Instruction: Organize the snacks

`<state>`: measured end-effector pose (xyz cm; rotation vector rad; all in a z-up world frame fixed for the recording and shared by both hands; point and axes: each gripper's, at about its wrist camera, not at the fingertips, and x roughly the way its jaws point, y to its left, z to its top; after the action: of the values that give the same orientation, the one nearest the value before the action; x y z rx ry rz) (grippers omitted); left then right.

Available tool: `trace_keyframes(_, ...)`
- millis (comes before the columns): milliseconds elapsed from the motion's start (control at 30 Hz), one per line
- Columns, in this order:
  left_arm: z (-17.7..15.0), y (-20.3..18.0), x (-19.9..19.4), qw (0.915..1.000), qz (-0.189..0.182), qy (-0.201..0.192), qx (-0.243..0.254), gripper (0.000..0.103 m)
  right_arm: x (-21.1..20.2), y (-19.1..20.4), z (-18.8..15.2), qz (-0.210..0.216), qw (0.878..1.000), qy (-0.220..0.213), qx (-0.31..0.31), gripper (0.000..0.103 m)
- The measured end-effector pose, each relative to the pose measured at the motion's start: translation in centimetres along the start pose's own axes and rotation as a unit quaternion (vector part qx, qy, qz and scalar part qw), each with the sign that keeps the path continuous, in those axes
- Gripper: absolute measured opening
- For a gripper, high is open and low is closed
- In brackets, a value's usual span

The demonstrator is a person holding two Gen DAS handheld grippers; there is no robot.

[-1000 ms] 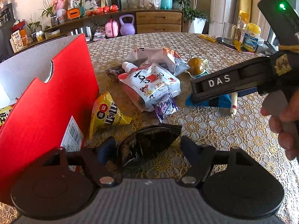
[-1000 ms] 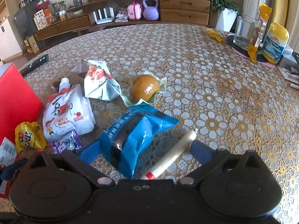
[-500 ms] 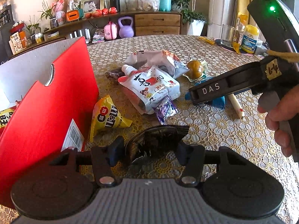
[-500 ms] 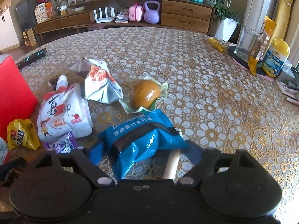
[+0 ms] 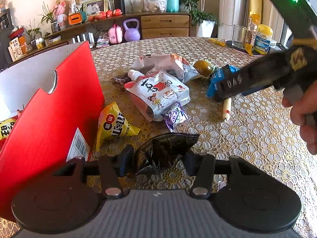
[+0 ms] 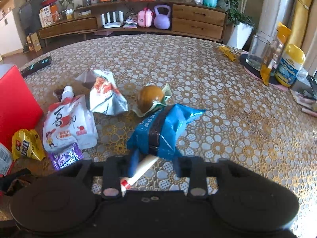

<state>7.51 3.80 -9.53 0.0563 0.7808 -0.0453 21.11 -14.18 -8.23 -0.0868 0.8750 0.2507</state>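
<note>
Narrowed since earlier | left gripper (image 5: 156, 159) closing on black packet (image 5: 166, 148) | right gripper (image 6: 154, 163) closing on blue packet (image 6: 160, 127)

White letters "DAS" stand on the side of the right gripper (image 5: 233, 83), blurred. The yellow snack bag (image 5: 114, 123) carries a red "m" badge. The red box (image 5: 49, 119) bears a barcode label (image 5: 78, 147). Other print is unreadable.

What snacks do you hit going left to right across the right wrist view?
Yellow candy bag → purple packet → white spouted pouch → silver-and-red bag → blue packet, which sits between the closing jaws of the right gripper.
</note>
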Motion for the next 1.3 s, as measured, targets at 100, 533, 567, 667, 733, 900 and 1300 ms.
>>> trace_keyframes(100, 0.0, 0.0, 0.0, 1.0, 0.0, -0.001, 0.0, 0.05, -0.4, -0.7, 0.7, 0.012, 1.0, -0.005, 0.027, 0.086)
trace_keyframes(533, -0.1, 0.0, -0.1, 1.0, -0.002, -0.003, 0.004, 0.05, 2.2, -0.4, 2.6, 0.0, 0.999, 0.028, 0.047, 0.051)
trace_keyframes(567, -0.1, 0.0, -0.1, 1.0, -0.002, -0.003, 0.004, 0.05, 2.2, -0.4, 2.5, 0.0, 0.999, 0.026, 0.045, 0.049)
trace_keyframes(667, -0.1, 0.1, -0.1, 1.0, -0.002, -0.003, 0.004, 0.05, 2.1, -0.2, 2.4, 0.0, 0.999, 0.022, 0.046, 0.045)
trace_keyframes(733, -0.1, 0.0, -0.1, 1.0, -0.002, -0.003, 0.004, 0.05, 2.1, -0.4, 2.4, 0.001, 0.999, 0.019, 0.048, 0.042)
trace_keyframes(900, -0.1, 0.0, 0.0, 1.0, -0.002, -0.003, 0.004, 0.05, 1.3, -1.1, 1.7, 0.004, 0.999, 0.014, 0.048, 0.037)
trace_keyframes(1300, -0.1, 0.0, -0.4, 1.0, -0.006, -0.003, 0.006, 0.045, -1.5, -1.6, -0.1, 0.006, 0.999, -0.008, 0.039, 0.034)
